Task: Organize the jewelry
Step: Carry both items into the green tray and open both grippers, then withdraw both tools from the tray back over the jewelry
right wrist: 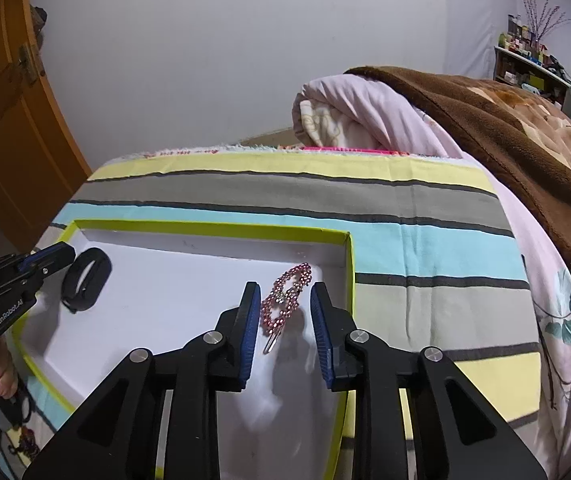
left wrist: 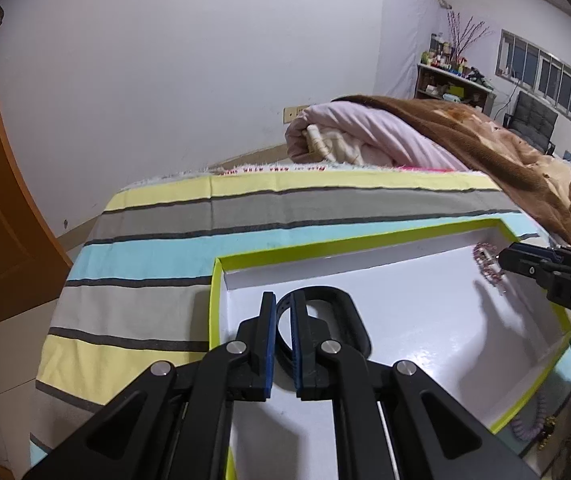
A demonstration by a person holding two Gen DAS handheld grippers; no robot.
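Striped bed sheet [right wrist: 425, 208] carries white tray [right wrist: 213, 230] for sorting. Left gripper [left wrist: 283, 312] clenched on black band [left wrist: 337, 304]; right gripper [right wrist: 285, 300] released around pink hair clip [right wrist: 285, 300], lying in tray.

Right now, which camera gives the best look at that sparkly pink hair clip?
The right wrist view: the pink hair clip lies whole and close on the white tray floor, between the open right gripper. The left wrist view shows it small at the far edge, partly hidden.

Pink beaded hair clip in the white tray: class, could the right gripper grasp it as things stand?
Probably yes: the pink beaded hair clip lies between the open right gripper fingers on the white tray, nothing covering it.
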